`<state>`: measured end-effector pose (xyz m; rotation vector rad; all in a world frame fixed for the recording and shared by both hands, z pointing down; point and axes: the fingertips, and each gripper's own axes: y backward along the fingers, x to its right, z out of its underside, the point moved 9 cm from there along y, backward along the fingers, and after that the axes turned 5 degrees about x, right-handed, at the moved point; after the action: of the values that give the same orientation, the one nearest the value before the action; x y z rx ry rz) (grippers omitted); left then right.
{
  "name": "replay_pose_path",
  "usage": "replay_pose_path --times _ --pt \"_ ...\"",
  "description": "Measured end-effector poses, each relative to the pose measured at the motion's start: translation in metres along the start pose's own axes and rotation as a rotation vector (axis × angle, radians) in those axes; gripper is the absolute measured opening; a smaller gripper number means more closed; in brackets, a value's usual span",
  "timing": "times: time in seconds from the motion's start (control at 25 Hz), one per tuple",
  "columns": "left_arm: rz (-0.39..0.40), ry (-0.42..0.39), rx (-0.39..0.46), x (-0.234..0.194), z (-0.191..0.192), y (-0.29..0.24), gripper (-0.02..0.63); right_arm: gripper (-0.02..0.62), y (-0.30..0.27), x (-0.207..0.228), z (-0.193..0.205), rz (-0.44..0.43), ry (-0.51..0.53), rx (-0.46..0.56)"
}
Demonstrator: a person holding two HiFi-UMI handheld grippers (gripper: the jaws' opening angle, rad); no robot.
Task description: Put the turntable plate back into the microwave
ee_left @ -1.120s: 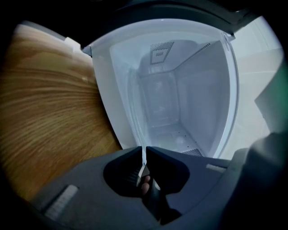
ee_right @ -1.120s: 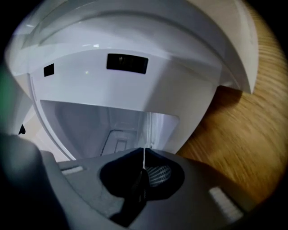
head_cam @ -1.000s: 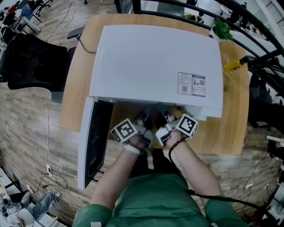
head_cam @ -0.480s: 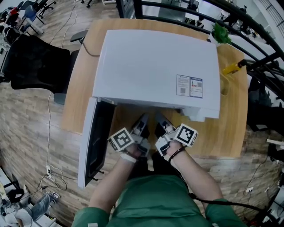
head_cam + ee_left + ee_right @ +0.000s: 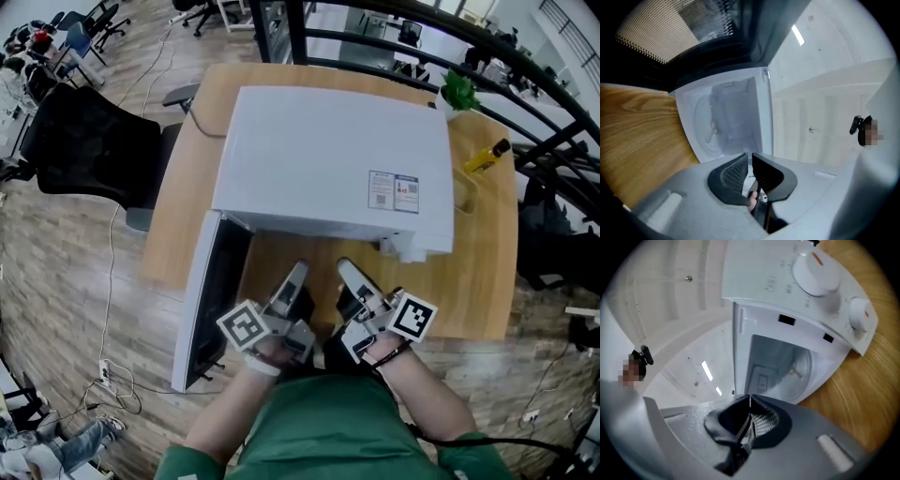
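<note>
Well, I see the big white microwave (image 5: 328, 159) sitting on the wooden tabletop (image 5: 478, 272). Its door (image 5: 211, 300) is swung wide open and sticks out past the tabletop edge, just beside my left gripper (image 5: 296, 274). A black chair (image 5: 89, 155) stands on the floor to the left, well apart. A yellow thing (image 5: 489, 156) lies on the right side of the tabletop, and a small green plant (image 5: 457, 91) is by the far corner. Two round white knobs (image 5: 815, 270) are on the microwave front. My right gripper (image 5: 347, 270) hangs next to the left one, both in front of the open microwave, not touching it. The left fingers (image 5: 731, 171) are clenched with nothing between them. The right fingers (image 5: 764, 420) are clenched too, holding nothing. Inside the microwave I can see the round turntable plate (image 5: 805, 363), a bit blurry, lying on the bottom
</note>
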<state>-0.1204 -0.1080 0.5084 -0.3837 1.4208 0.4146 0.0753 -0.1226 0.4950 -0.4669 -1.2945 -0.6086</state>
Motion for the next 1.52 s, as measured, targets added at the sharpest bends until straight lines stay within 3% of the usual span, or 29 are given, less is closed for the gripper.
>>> replay_pose_path --times 0.24,0.4,0.48,0.64,0.96,1.24,1.52 --pt "0.064 0.012 0.007 0.043 0.003 0.019 0.037 0.012 0.013 -0.044 -0.01 -0.073 0.029 0.047" --pt "0.104 -0.076 0.011 0.066 -0.002 0.032 0.037 0.012 0.024 -0.062 -0.014 -0.051 0.13 0.045" --pt "0.117 -0.173 0.009 0.081 -0.009 0.037 0.037 0.012 0.03 -0.073 -0.018 -0.034 0.217 0.043" --pt "0.1 -0.494 -0.02 0.115 -0.022 0.041 0.036 0.012 0.039 -0.102 -0.029 -0.004 0.426 0.046" --pt "0.053 -0.981 -0.077 0.157 -0.013 0.046 0.035 0.012 0.051 -0.147 -0.036 0.104 0.889 0.034" --pt "0.024 -1.209 -0.085 0.18 -0.008 0.047 0.035 0.012 0.049 -0.175 -0.03 0.1 1.121 0.045" --pt "0.04 -1.481 -0.079 0.199 -0.007 0.033 0.035 0.011 0.035 -0.182 -0.025 0.085 1.221 0.019"
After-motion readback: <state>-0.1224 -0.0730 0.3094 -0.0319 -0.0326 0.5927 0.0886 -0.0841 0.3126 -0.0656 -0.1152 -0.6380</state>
